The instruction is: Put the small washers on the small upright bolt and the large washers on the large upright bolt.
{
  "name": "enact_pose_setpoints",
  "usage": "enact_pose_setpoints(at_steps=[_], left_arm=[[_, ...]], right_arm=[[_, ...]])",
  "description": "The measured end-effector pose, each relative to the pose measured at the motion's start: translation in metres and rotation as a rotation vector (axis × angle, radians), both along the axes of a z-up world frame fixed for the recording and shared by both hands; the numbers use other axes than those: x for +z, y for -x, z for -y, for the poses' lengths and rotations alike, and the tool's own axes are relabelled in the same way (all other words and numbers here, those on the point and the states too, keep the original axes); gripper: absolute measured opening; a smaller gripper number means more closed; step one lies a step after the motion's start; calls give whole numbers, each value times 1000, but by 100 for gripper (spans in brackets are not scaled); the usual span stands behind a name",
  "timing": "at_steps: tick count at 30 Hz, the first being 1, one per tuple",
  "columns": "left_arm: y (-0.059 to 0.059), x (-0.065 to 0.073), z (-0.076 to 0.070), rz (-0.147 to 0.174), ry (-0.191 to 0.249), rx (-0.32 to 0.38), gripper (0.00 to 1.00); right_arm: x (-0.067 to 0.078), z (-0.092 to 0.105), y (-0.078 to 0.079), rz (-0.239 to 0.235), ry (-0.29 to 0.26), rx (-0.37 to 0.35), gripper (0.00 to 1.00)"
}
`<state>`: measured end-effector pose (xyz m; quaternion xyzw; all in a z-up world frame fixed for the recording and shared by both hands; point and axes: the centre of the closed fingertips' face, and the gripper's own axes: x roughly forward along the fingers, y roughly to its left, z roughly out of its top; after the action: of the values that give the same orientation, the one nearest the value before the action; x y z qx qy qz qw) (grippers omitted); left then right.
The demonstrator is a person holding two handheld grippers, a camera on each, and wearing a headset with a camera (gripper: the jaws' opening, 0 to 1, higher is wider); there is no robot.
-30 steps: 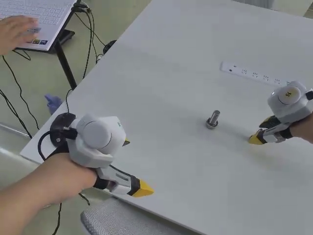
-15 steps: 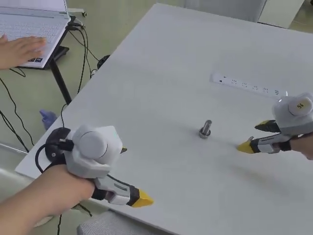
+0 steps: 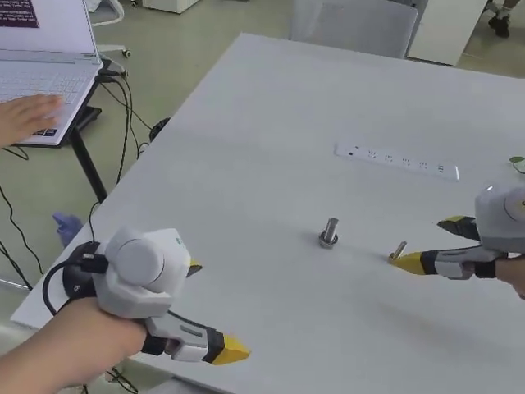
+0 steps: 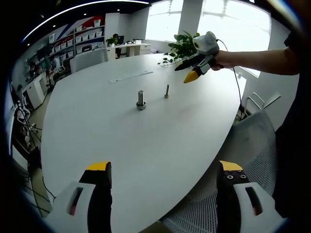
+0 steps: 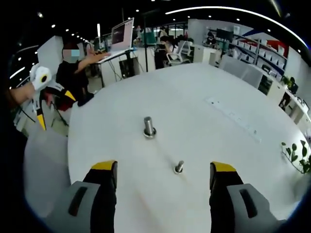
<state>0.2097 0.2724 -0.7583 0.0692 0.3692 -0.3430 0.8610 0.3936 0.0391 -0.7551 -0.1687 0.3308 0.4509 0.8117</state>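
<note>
**Both tools spread and empty, 2 bolts standing free on the table**

The left tool (image 4: 164,167) is being held with its jaws wide apart, gripping nothing, over the near edge of the table (image 3: 271,123). The right tool (image 5: 164,167) is likewise being held spread and empty, and the small upright bolt (image 5: 179,167) is standing between and just beyond its jaw tips. The large upright bolt (image 5: 149,127) is standing near the small one, toward the table's middle, and the 2 are not touching. A wider collar is being seen at the large bolt's base; whether it is washers or the bolt's own head cannot be told. Washers are being judged light, thin, stiff and slippery. Lying flat, they are best being pinched across the rim and lowered level over the bolt tip.
</note>
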Motion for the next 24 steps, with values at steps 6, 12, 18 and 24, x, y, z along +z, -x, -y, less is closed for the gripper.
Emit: enact_pose_setpoints(at_steps=[6, 12, 18, 24], left_arm=[[-3, 5, 4, 17, 3, -11, 90], [-6, 9, 9, 38, 24, -20, 91], [-12, 14, 19, 74, 52, -30, 92], [-20, 21, 20, 115, 92, -9, 92]], right_arm=[[13, -1, 12, 19, -71, -20, 83], [29, -6, 29, 61, -149, -37, 90], [40, -3, 47, 100, -191, -46, 93], [37, 8, 60, 114, -205, -43, 94]])
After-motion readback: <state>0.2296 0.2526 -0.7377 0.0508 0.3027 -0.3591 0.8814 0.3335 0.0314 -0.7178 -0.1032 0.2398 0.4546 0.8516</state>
